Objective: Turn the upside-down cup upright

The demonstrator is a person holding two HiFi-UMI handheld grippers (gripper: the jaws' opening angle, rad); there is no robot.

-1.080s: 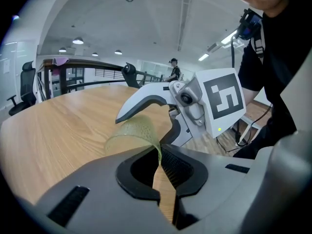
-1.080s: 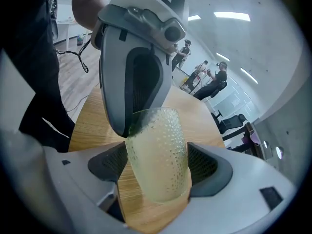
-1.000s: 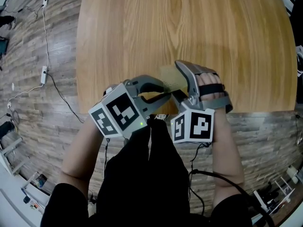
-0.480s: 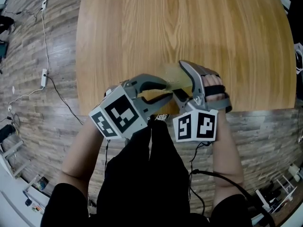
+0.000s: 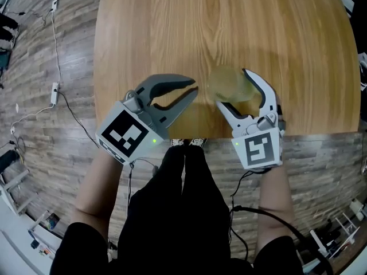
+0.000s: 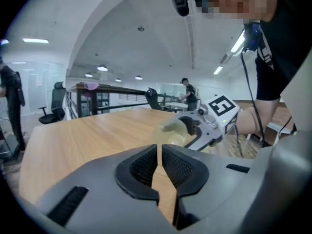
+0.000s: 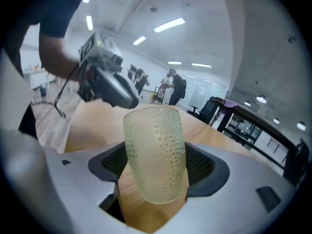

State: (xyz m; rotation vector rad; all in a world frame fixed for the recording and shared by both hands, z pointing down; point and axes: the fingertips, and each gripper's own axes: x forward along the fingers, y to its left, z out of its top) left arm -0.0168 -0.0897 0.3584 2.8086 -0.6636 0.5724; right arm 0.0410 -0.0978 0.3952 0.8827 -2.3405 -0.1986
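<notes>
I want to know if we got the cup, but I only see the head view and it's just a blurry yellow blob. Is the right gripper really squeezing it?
Observer: Yes. The right gripper view shows the right gripper with both pads pressed on the sides of the cup.
Operator: What does the cup look like up close?
Observer: It is see-through pale yellow, covered in little bumps, and leans slightly in that view.
Operator: Is the left gripper holding anything?
Observer: No. The left gripper view shows the left gripper with only a thin slit between its jaws, which are opening. Only bare table shows through the slit.
</notes>
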